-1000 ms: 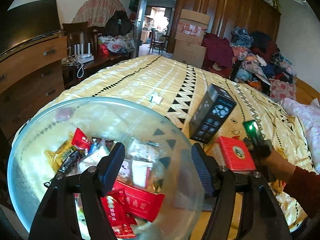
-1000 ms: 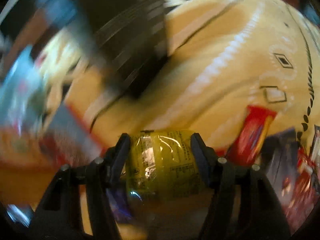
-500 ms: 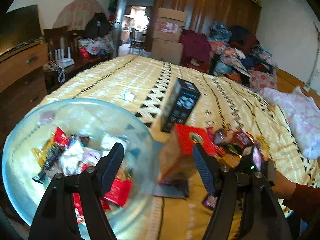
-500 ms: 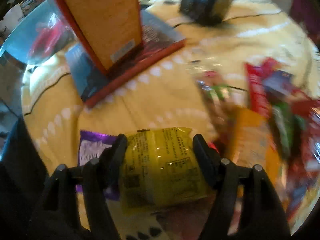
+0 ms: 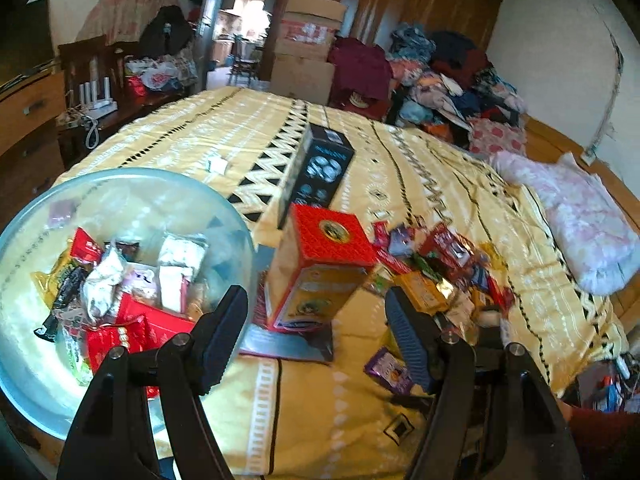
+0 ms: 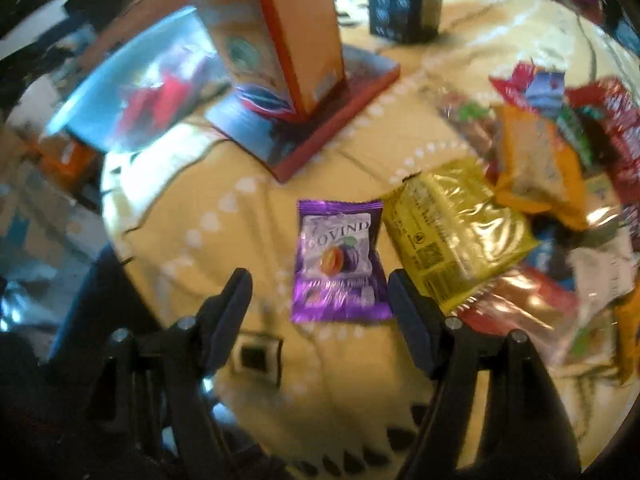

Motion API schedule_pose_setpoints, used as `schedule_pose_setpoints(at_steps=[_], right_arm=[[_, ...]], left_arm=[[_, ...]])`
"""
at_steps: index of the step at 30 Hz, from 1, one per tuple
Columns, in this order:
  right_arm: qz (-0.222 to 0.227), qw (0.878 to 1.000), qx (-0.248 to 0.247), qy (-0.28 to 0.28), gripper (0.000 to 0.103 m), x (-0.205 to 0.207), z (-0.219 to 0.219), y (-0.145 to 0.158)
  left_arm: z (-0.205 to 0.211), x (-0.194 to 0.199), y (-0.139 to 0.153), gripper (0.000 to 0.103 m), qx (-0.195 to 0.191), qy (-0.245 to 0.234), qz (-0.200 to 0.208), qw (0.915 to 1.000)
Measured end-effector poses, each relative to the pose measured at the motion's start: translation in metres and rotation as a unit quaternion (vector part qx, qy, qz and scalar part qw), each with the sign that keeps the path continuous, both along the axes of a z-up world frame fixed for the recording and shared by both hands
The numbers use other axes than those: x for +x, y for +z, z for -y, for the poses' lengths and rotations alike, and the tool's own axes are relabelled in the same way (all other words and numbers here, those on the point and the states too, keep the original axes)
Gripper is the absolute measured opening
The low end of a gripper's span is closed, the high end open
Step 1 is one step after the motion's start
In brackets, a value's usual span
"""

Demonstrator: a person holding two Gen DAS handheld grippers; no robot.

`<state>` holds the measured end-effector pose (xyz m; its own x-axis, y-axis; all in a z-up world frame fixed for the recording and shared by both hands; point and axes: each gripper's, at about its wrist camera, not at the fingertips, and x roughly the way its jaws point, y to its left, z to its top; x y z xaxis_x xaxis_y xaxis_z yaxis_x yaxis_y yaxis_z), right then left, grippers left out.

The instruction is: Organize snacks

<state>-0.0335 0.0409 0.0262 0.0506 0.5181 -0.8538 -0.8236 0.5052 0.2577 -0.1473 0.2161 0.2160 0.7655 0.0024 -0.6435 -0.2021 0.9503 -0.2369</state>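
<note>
A glass bowl holding several wrapped snacks sits at the left on the yellow patterned bedspread. My left gripper hovers open between the bowl's right rim and an upright red box, with nothing between its fingers. A heap of loose snacks lies to the right. In the right wrist view my right gripper points down at a purple plum-candy packet, and its jaws are opening. A yellow packet lies free just right of the right finger, against the heap.
The red box stands on a flat red-edged board. A black box stands behind it. A pink pillow lies at the right, a wooden dresser stands at the left, and clothes are piled by the far wall.
The right gripper let go of the yellow packet, which now lies beside the purple one. The left gripper's view swung right, from over the bowl toward the red box and snack heap.
</note>
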Motion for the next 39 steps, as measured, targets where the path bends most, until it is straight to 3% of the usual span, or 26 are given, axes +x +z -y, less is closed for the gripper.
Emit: schedule_pose_setpoints(at_steps=[4,5,6,9,12,17,22,24,29,35,39], right_arm=[[0.002,0.999,-0.008,-0.032,0.071,0.015,-0.012,-0.02],[0.007,0.999,-0.009,-0.037,0.068,0.014,-0.012,-0.022],[0.016,0.999,-0.008,-0.041,0.056,0.011,-0.012,-0.022],[0.01,0.998,0.024,-0.055,0.051,-0.002,0.009,-0.013],[0.004,0.995,0.058,-0.085,0.051,-0.014,0.054,0.002],[-0.015,0.982,0.085,-0.169,0.051,-0.012,0.123,0.01],[-0.038,0.967,0.103,-0.229,0.051,-0.005,0.163,0.001],[-0.044,0.965,0.104,-0.236,0.051,-0.003,0.166,-0.005],[-0.053,0.963,0.112,-0.241,0.051,-0.001,0.174,-0.014],[-0.06,0.961,0.119,-0.241,0.052,-0.002,0.179,-0.019],[-0.064,0.959,0.127,-0.244,0.052,-0.003,0.182,-0.02]], left_arm=[[0.011,0.0,-0.008,0.073,-0.011,-0.028,-0.017,0.9994],[0.014,0.002,-0.011,0.073,-0.014,-0.036,-0.022,0.999],[0.018,0.003,-0.014,0.073,-0.017,-0.042,-0.027,0.9986],[0.033,0.013,-0.032,0.072,-0.036,-0.074,-0.05,0.9954],[0.056,0.028,-0.061,0.073,-0.04,-0.11,-0.083,0.9897],[0.092,0.071,-0.131,0.073,-0.081,-0.156,-0.15,0.9729],[0.122,0.123,-0.18,0.073,-0.073,-0.177,-0.182,0.9644],[0.128,0.136,-0.188,0.073,-0.08,-0.184,-0.187,0.9618],[0.136,0.158,-0.198,0.079,-0.081,-0.163,-0.18,0.9666],[0.141,0.165,-0.194,0.082,-0.019,-0.174,-0.161,0.9714],[0.134,0.159,-0.187,0.082,-0.02,-0.184,-0.143,0.9722]])
